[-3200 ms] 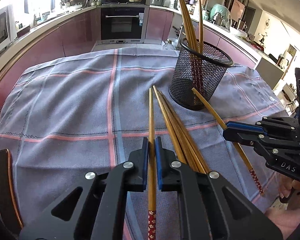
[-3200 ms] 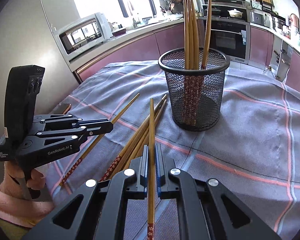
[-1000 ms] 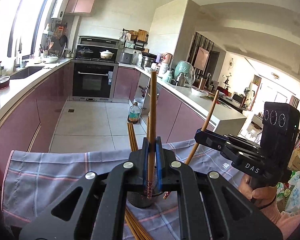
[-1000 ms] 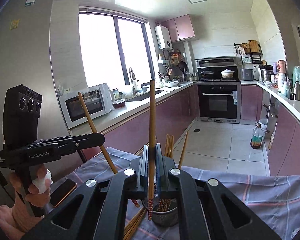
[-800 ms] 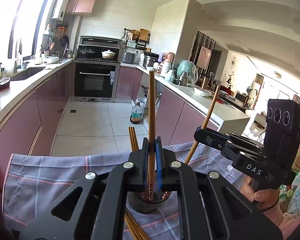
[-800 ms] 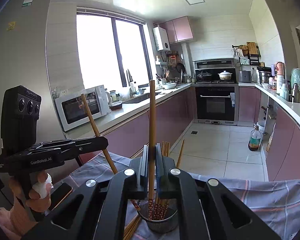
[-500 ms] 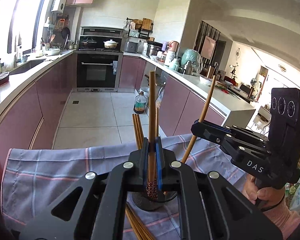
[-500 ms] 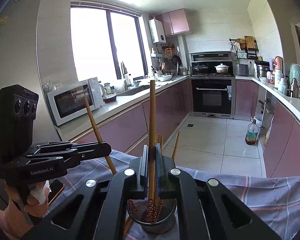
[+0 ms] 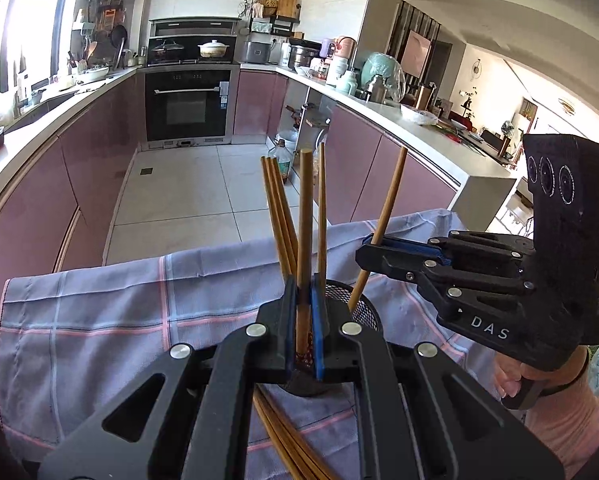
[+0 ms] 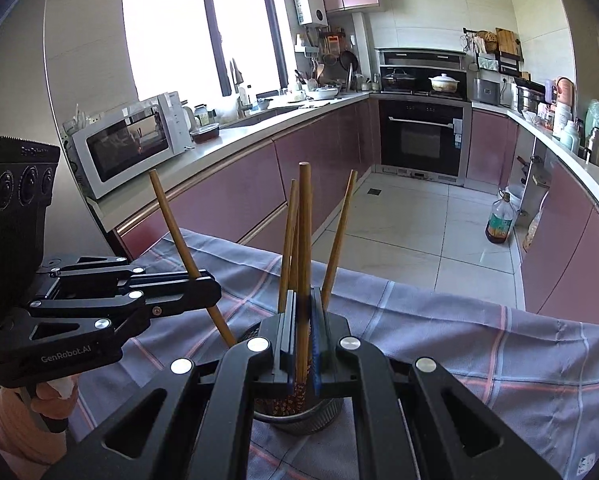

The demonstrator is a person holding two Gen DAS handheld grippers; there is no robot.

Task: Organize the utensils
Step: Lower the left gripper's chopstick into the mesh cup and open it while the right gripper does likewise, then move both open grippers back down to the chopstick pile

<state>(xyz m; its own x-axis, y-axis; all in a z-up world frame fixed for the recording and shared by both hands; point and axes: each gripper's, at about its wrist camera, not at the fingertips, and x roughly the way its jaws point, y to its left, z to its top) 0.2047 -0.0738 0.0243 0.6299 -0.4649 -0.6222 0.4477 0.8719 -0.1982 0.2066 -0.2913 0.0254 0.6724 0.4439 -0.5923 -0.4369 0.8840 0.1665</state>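
My left gripper is shut on a wooden chopstick, held upright with its patterned lower end inside the black mesh holder. My right gripper is shut on another chopstick, also upright with its lower end in the holder. Each gripper shows in the other's view: the right one and the left one, both directly over the holder. Several chopsticks stand in the holder. Loose chopsticks lie on the cloth in front of it.
A grey-blue checked cloth covers the table. Its far edge drops to the tiled kitchen floor. Counters, an oven and a microwave stand well beyond. An oil bottle stands on the floor.
Both grippers have come lower over the holder, so the two held chopsticks sit deeper in it. Earlier they were picked up off the cloth and turned upright.
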